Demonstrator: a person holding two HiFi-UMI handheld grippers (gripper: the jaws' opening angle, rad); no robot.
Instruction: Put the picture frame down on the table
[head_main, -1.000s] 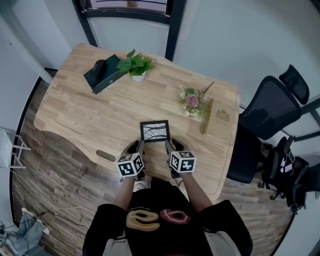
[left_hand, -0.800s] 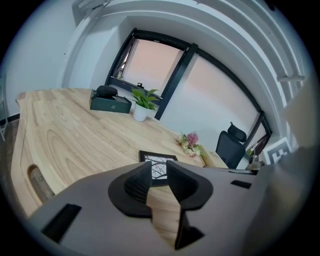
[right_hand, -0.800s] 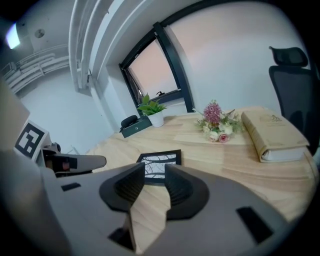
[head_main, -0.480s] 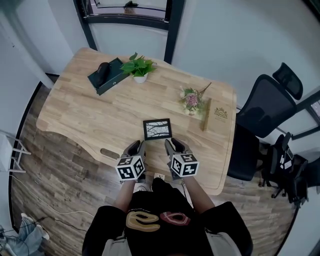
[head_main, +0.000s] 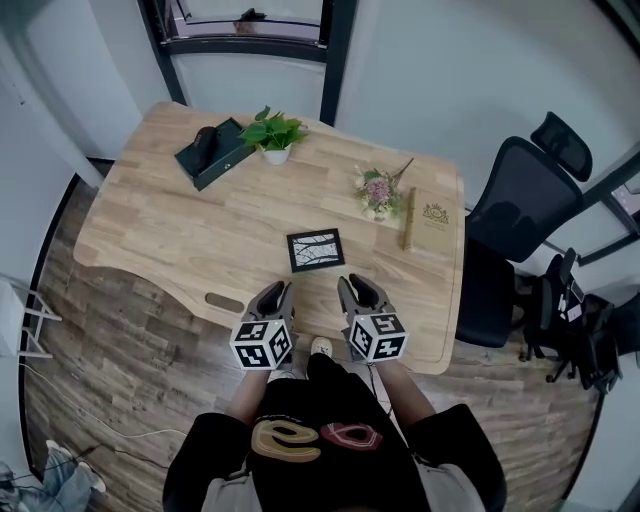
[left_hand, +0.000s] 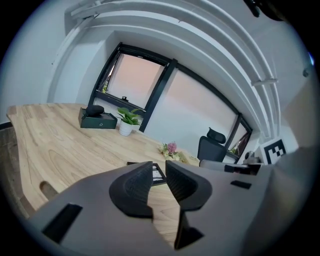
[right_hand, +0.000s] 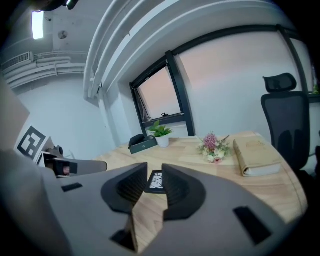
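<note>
picture frame (head_main: 315, 250) lies flat, glass side up, on the table (head_main: 180, 230), near-centre, just beyond both grippers, touching neither; task looks done; left gripper (head_main: 274, 293) released, jaws a narrow gap apart with nothing between; right gripper (head_main: 360, 290) also empty, jaws have just been closing on air, gap remains; frame looks small, thin, stiff, probably light, with a slick glazed front that likely chips or cracks if dropped, so judge best hold is on the dark outer border at opposite left and right edges, one gripper each side, not on the pane; head view gives the whole layout: plant (head_main: 272, 132) and dark case (head_main: 212, 152) far left, flowers (head_main: 378, 192) and book (head_main: 430, 215) far right, chair (head_main: 520, 210) off the right edge; gripper views add the low angle: frame sits flush on the wood, seen through each jaw gap, plus the window behind, which head view mostly cuts off
</note>
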